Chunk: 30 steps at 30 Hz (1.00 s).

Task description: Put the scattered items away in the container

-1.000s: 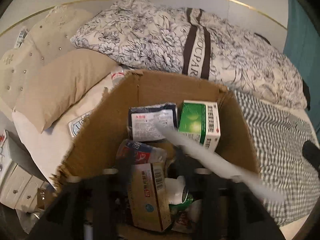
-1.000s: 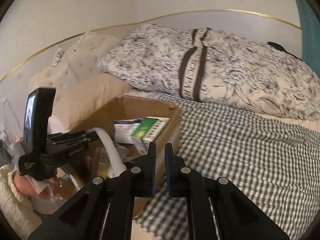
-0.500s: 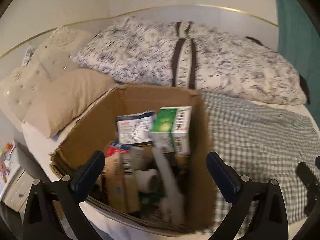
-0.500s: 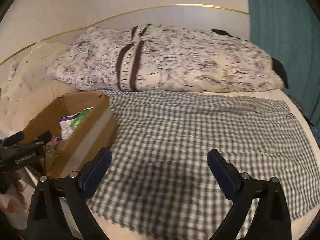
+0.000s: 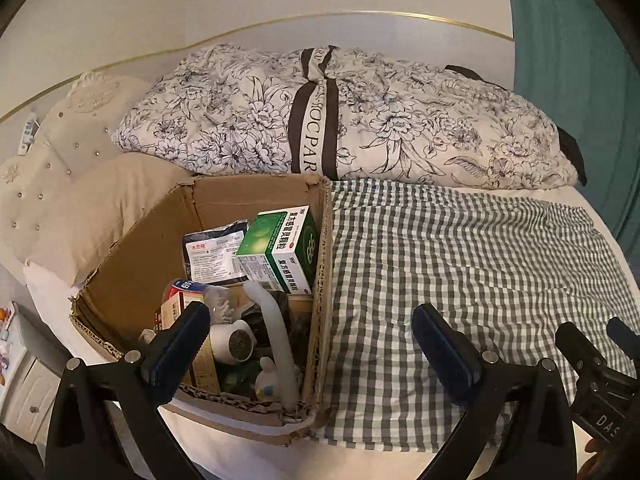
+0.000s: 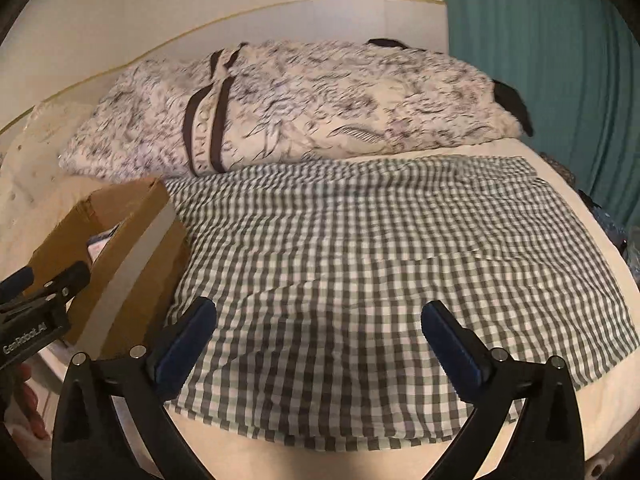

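An open cardboard box (image 5: 132, 264) sits on the bed's left side. It holds a green medicine box (image 5: 280, 252), a dark pouch with a white label (image 5: 212, 254), a long white curved piece (image 5: 276, 336), a white bottle (image 5: 236, 344) and several other packs. My left gripper (image 5: 312, 344) is open and empty, hovering above the box's near right corner. My right gripper (image 6: 318, 334) is open and empty over the checked cloth (image 6: 380, 260); the box (image 6: 132, 248) lies to its left. The left gripper's fingers (image 6: 44, 284) show at the right wrist view's left edge.
A floral duvet (image 5: 340, 120) lies rolled along the back of the bed. A beige pillow (image 5: 96, 208) lies left of the box, by a padded headboard (image 5: 48, 152). A teal curtain (image 6: 560, 80) hangs at the right. A white drawer unit (image 5: 20, 392) stands lower left.
Both grippers went from shut to open. The long white piece left my left gripper and now lies in the box. Both grippers drew back, and the right one swung right over the cloth.
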Tool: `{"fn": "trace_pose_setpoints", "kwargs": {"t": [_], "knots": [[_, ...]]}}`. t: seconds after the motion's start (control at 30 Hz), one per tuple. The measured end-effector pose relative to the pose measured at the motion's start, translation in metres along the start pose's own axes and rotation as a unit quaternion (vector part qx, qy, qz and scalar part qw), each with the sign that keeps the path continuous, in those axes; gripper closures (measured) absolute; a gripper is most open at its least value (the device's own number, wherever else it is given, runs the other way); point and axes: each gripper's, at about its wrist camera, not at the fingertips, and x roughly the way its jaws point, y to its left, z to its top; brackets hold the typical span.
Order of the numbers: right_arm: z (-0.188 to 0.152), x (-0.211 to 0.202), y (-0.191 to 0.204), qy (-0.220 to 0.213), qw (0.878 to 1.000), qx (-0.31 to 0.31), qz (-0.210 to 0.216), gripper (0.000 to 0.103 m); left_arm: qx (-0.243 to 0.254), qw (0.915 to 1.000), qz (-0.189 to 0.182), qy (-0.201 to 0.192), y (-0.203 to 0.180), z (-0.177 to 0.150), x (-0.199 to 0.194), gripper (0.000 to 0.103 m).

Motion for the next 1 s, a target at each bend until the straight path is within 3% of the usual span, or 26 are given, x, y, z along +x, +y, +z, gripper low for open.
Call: {"fn": "trace_pose_setpoints", "kwargs": {"t": [0.63,1.0], "knots": [[0.001,-0.003,0.001,0.001,1.000,-0.008,-0.003,0.000,-0.009,0.9996,-0.020,0.018,-0.005,-0.005,0.007,0.000],[-0.002,-0.001,0.002,0.008,1.000,-0.010,-0.005,0.000,0.006,0.9997,-0.024,0.006,-0.011,-0.008,0.000,0.000]]}}
